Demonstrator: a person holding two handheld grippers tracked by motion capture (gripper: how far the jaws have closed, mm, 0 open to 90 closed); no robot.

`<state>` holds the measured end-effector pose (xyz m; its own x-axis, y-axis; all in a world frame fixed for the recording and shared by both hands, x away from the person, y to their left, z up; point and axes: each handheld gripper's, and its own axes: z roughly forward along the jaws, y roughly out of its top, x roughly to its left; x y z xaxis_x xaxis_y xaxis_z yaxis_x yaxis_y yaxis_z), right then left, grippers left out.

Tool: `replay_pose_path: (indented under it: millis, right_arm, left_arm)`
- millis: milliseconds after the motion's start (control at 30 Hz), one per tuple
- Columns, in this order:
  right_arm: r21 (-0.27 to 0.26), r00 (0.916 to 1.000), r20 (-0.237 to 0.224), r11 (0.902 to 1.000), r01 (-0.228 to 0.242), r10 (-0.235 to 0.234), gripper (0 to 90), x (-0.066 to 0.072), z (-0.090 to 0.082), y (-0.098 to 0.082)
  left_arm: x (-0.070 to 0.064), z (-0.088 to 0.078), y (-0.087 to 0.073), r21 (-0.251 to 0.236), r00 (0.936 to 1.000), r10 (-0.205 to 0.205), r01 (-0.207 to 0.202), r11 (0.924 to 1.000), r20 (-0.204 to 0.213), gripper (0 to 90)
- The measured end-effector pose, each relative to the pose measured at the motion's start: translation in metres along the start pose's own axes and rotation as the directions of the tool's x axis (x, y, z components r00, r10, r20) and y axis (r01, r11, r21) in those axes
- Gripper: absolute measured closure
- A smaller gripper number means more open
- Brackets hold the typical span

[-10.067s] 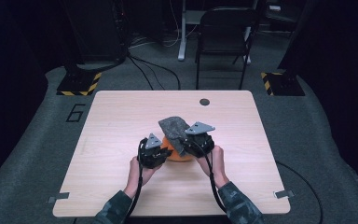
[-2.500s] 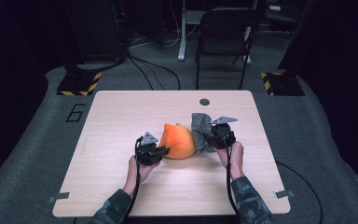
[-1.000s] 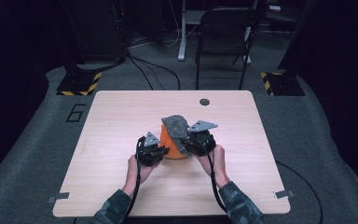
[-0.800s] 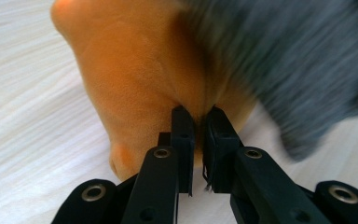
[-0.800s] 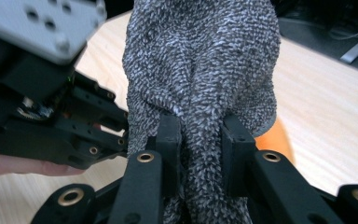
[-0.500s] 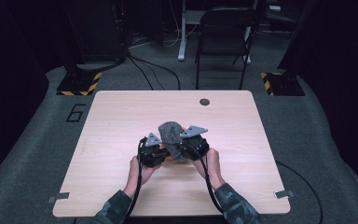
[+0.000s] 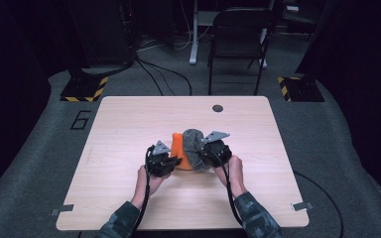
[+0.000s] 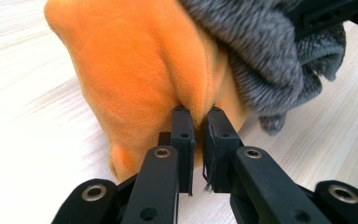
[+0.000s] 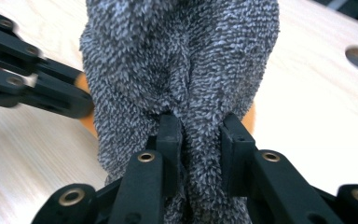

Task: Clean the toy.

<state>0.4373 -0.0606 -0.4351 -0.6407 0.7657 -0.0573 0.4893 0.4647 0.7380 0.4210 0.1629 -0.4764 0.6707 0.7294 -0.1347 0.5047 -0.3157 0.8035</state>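
An orange plush cloth (image 7: 180, 153) (image 8: 135, 70) and a grey terry cloth (image 7: 193, 146) (image 9: 182, 60) lie bunched together near the middle of the wooden table (image 7: 129, 129). My left gripper (image 7: 170, 161) (image 8: 196, 122) is shut on a fold of the orange cloth at its near left side. My right gripper (image 7: 202, 154) (image 9: 196, 127) is shut on a thick fold of the grey cloth, which drapes over the orange one. In the right gripper view the left gripper's black arms (image 9: 32, 79) reach in from the left.
A round cable hole (image 7: 218, 108) sits in the table near its far edge. A black chair (image 7: 240, 39) and striped stand bases (image 7: 84, 89) stand on the floor beyond the table. The person's hands (image 7: 235, 173) hold both grippers.
The right gripper has drawn the grey cloth back toward the near side and lowered it over the orange cloth. The left gripper has stayed in place.
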Motion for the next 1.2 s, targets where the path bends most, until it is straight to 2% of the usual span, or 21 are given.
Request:
replay_pose_path:
  millis: [33,100,133,200,233,300,400,467,600,633,733,800,833,900,933,1000,1033,1100,1133,1167,1200]
  right_arm:
    - [0.017,0.9998,0.011,0.9997,-0.015,0.014,72.7,-0.007,0.001,-0.002]
    - [0.026,0.9994,0.013,0.9991,-0.034,0.033,72.7,-0.012,0.002,-0.004]
    - [0.047,0.998,0.027,0.9972,-0.059,0.057,72.7,-0.022,0.005,-0.01]
    - [0.058,0.9973,0.033,0.9961,-0.067,0.065,72.7,-0.027,0.007,-0.013]
    - [0.096,0.9944,0.048,0.9905,-0.098,0.094,72.6,-0.035,0.014,-0.02]
    - [0.117,0.9932,0.052,0.987,-0.11,0.104,72.6,-0.04,0.019,-0.025]
    - [0.174,0.987,0.063,0.9721,-0.157,0.148,72.3,-0.054,0.031,-0.037]
    - [0.172,0.9865,0.066,0.9722,-0.159,0.15,72.2,-0.056,0.029,-0.037]
    - [0.105,0.9852,0.078,0.9814,-0.161,0.153,72.2,-0.057,0.011,-0.026]
    - [0.057,0.9867,0.076,0.9874,-0.148,0.143,72.2,-0.054,-0.001,-0.018]
    - [-0.012,0.9894,0.062,0.9913,-0.131,0.131,72.1,-0.045,-0.019,-0.005]
    - [-0.061,0.995,0.028,0.9937,-0.094,0.096,72.2,-0.037,-0.029,0.003]
    - [-0.061,0.995,0.028,0.9937,-0.094,0.096,72.2,-0.037,-0.029,0.003]
    - [-0.094,0.9975,0.003,0.9931,-0.07,0.07,72.1,-0.025,-0.036,0.01]
    - [-0.111,0.9989,-0.023,0.9929,-0.043,0.04,72.1,-0.011,-0.038,0.016]
    - [-0.115,0.9993,-0.038,0.9933,-0.008,0.004,72.0,0.003,-0.035,0.018]
    - [-0.115,0.9993,-0.038,0.9933,-0.008,0.004,72.0,0.003,-0.035,0.018]
    - [-0.074,0.9986,-0.027,0.9963,0.043,-0.045,71.9,0.016,-0.022,0.017]
    - [-0.074,0.9986,-0.027,0.9963,0.043,-0.045,71.9,0.016,-0.022,0.017]
    - [-0.05,0.9988,-0.018,0.9977,0.045,-0.046,71.8,0.019,-0.016,0.015]
    - [-0.043,0.9989,-0.006,0.998,0.046,-0.046,71.9,0.019,-0.011,0.013]
  left_arm:
    - [0.0,0.001,0.0,0.001,1.0,0.007,-0.007,1.0,-0.002,83.6]
    - [0.001,0.002,0.0,0.0,1.0,0.006,-0.006,1.0,-0.002,83.6]
    - [0.002,0.003,-0.001,0.002,1.0,0.001,-0.001,1.0,-0.004,83.6]
    - [0.003,0.003,-0.001,0.001,1.0,-0.002,0.002,1.0,-0.007,83.6]
    - [0.005,0.004,-0.002,0.004,0.9999,-0.007,0.007,1.0,-0.009,83.6]
    - [0.006,0.004,-0.002,0.006,0.9999,-0.005,0.005,1.0,-0.011,83.6]
    - [0.009,0.005,-0.004,0.012,0.9998,-0.016,0.016,0.9998,-0.009,83.7]
    - [0.011,0.006,-0.004,0.01,0.9998,-0.022,0.022,0.9997,-0.005,83.6]
    - [0.008,0.01,-0.005,0.012,0.9997,-0.022,0.022,0.9997,0.011,83.7]
    - [0.005,0.012,-0.004,0.011,0.9999,-0.012,0.012,0.9999,0.012,83.7]
    - [0.003,0.013,-0.004,0.005,0.9999,-0.002,0.002,1.0,0.012,83.7]
    - [0.002,0.012,-0.003,-0.003,0.9999,-0.003,0.004,1.0,0.016,83.9]
    - [0.002,0.012,-0.003,-0.006,0.9998,0.004,-0.003,1.0,0.021,83.9]
    - [-0.001,0.011,-0.002,-0.014,0.9995,0.005,-0.004,0.9999,0.03,84.1]
    - [-0.002,0.011,-0.002,-0.02,0.9992,0.001,-0.001,0.9998,0.041,84.4]
    - [-0.006,0.01,-0.001,-0.021,0.998,0.005,-0.003,0.9998,0.063,84.5]
    - [-0.006,0.01,-0.001,-0.021,0.998,0.005,-0.003,0.9998,0.063,84.5]
    - [-0.008,0.01,-0.001,-0.025,0.9969,0.005,-0.003,0.9997,0.078,84.6]
    - [-0.008,0.01,-0.001,-0.024,0.9971,0.011,-0.009,0.9997,0.076,84.6]
    - [-0.008,0.01,-0.001,-0.028,0.9971,0.011,-0.009,0.9996,0.076,84.6]
    - [-0.008,0.009,-0.001,-0.026,0.9967,-0.005,0.007,0.9996,0.081,84.6]
